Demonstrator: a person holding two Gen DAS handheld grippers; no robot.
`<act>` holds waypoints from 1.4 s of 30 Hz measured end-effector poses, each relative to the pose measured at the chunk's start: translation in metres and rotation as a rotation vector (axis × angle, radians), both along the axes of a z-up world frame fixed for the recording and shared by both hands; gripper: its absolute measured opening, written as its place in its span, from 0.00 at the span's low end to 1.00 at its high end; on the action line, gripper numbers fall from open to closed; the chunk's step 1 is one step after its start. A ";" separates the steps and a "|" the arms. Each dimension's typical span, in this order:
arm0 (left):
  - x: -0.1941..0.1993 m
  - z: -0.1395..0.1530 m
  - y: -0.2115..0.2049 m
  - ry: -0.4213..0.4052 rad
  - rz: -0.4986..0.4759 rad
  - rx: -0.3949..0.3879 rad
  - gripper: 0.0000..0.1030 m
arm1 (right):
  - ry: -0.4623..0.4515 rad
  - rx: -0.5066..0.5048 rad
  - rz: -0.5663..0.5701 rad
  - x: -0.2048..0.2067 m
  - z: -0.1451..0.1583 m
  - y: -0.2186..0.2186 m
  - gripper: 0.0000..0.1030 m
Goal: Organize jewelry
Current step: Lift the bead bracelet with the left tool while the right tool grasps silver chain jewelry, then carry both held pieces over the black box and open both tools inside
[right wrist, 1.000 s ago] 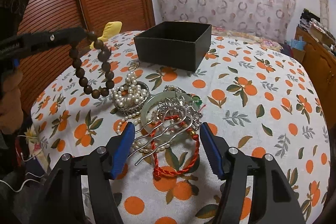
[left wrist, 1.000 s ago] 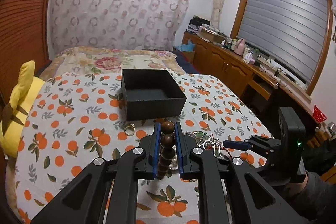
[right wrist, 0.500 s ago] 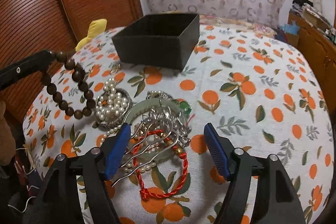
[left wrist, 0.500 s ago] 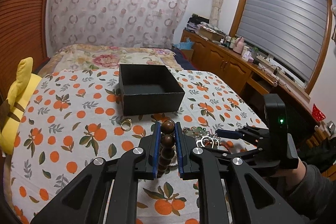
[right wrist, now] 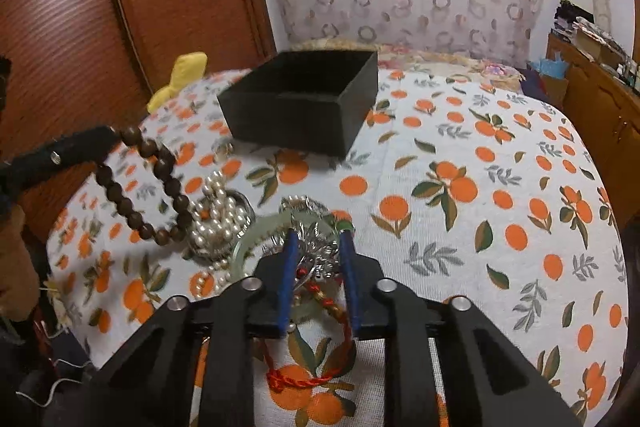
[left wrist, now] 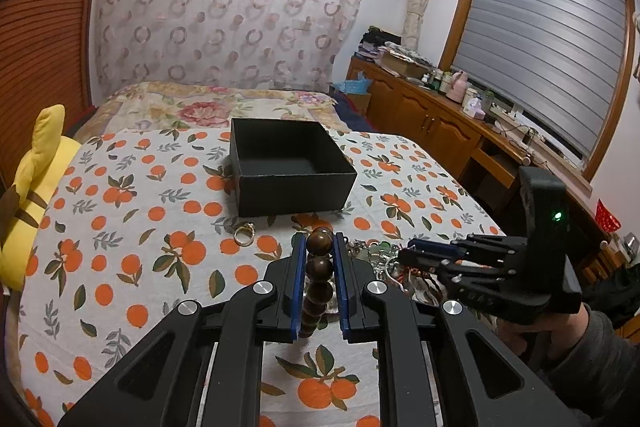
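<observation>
My left gripper (left wrist: 319, 247) is shut on a brown wooden bead bracelet (left wrist: 319, 269), held above the orange-print cloth; the bracelet also hangs in the right wrist view (right wrist: 148, 183). An open black box (left wrist: 290, 167) stands beyond it, seemingly empty (right wrist: 304, 103). My right gripper (right wrist: 318, 241) has closed down into the jewelry pile (right wrist: 316, 251), its jaws narrow around silver pieces and a hairpin. Pearls (right wrist: 218, 215), a pale green bangle (right wrist: 256, 231) and a red cord bracelet (right wrist: 316, 375) lie in the pile. A gold ring (left wrist: 243, 234) lies near the box.
A yellow plush toy (left wrist: 36, 183) lies at the left table edge. A bed (left wrist: 208, 103) stands behind the table, wooden cabinets (left wrist: 432, 123) to the right, a wooden door (right wrist: 120, 7) to the left.
My right gripper lowered into the pile and its jaws closed from wide open to narrow around the silver pieces. My left gripper stayed shut on the bead bracelet, shifting slightly.
</observation>
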State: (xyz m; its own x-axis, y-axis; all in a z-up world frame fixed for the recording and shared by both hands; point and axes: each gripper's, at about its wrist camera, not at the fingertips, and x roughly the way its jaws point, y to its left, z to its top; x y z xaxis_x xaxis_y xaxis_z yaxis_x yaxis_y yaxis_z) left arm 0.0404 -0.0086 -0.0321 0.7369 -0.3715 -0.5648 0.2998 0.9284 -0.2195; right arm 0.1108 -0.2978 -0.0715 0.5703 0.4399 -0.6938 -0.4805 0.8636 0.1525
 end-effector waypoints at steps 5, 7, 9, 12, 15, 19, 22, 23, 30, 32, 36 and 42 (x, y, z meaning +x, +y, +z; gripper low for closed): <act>0.001 -0.002 0.003 0.000 0.003 0.000 0.12 | -0.025 0.032 0.014 -0.002 0.010 -0.002 0.13; 0.001 -0.002 0.003 -0.001 0.003 0.000 0.12 | -0.033 0.046 0.023 -0.003 0.015 -0.001 0.07; 0.001 -0.002 0.003 -0.001 0.002 -0.001 0.12 | -0.031 0.055 0.032 -0.002 0.018 0.002 0.07; 0.002 -0.002 0.003 0.000 0.003 -0.001 0.12 | -0.035 0.045 0.048 -0.004 0.018 0.008 0.07; 0.002 -0.001 0.002 -0.001 0.002 0.000 0.12 | -0.047 0.042 0.050 -0.005 0.021 0.010 0.07; 0.003 0.001 0.005 -0.015 0.001 0.002 0.12 | -0.082 0.027 0.051 -0.006 0.030 0.011 0.07; 0.006 0.008 0.007 -0.031 0.003 -0.004 0.12 | -0.111 0.021 0.053 -0.005 0.039 0.011 0.07; 0.007 0.013 0.007 -0.037 0.004 -0.005 0.12 | -0.120 0.018 0.053 -0.004 0.042 0.011 0.07; 0.032 0.036 0.004 -0.072 0.012 0.006 0.12 | -0.192 -0.003 0.038 0.016 0.062 0.012 0.07; 0.041 0.039 0.005 -0.078 0.018 0.013 0.12 | -0.207 0.000 0.032 0.025 0.068 0.012 0.07; 0.059 0.046 0.004 -0.085 0.031 0.028 0.12 | -0.238 0.001 0.014 0.052 0.078 0.014 0.07; 0.085 0.055 0.007 -0.092 0.049 0.040 0.12 | -0.242 0.018 -0.014 0.096 0.081 0.021 0.07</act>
State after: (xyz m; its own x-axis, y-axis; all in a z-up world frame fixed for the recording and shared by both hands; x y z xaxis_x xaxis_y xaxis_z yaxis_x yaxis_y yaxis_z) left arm 0.1251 -0.0019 0.0224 0.8029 -0.3124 -0.5078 0.2708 0.9499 -0.1561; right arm 0.2068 -0.2772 0.0094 0.7254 0.4414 -0.5281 -0.4926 0.8689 0.0497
